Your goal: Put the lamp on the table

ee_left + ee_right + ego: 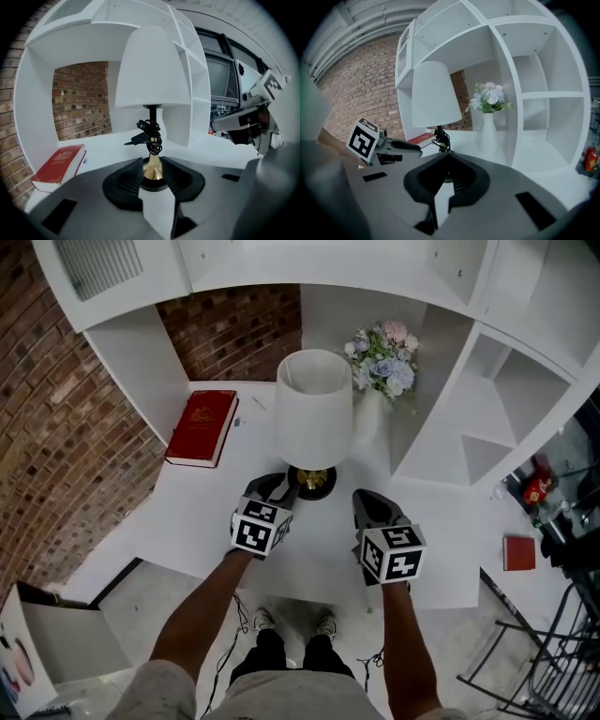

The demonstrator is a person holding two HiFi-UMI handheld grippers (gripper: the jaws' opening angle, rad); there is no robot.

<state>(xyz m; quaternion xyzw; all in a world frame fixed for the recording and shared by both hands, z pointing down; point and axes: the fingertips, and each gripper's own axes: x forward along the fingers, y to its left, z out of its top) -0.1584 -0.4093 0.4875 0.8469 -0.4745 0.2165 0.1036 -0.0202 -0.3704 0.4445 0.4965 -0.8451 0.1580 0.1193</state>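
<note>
Behind the worktop (pixel 187 521) I see the largest thing in my feeds, a white shelf unit (pixel 450 427) whose open bays wrap around it. A brick wall (pixel 56 427) runs down the left and shows through the middle bay.

On that white worktop the lamp (pixel 314 409) stands upright, its tall white shade topmost and its round black base (pixel 312 482) flat on the surface near the front edge. It sits between a red book (pixel 202 427), which lies flat well off to its left, and a white vase of pale flowers (pixel 382 362), which stands just beside the shade at its right against a shelf upright.

From the head view, both forearms reach in from below, and each tool carries its marker cube (pixel 261 526).

My left claw (pixel 153 174) is at the lamp's foot. In the left gripper view its two black pads (pixel 126 180) sit against either side of the brass neck (pixel 153 166), pinching it just above the base. A bundled black cord (pixel 152 133) hangs on the stem right above them.

My right claw (pixel 447 153) floats near the base on its right, apart from it, tips pressed together.
</note>
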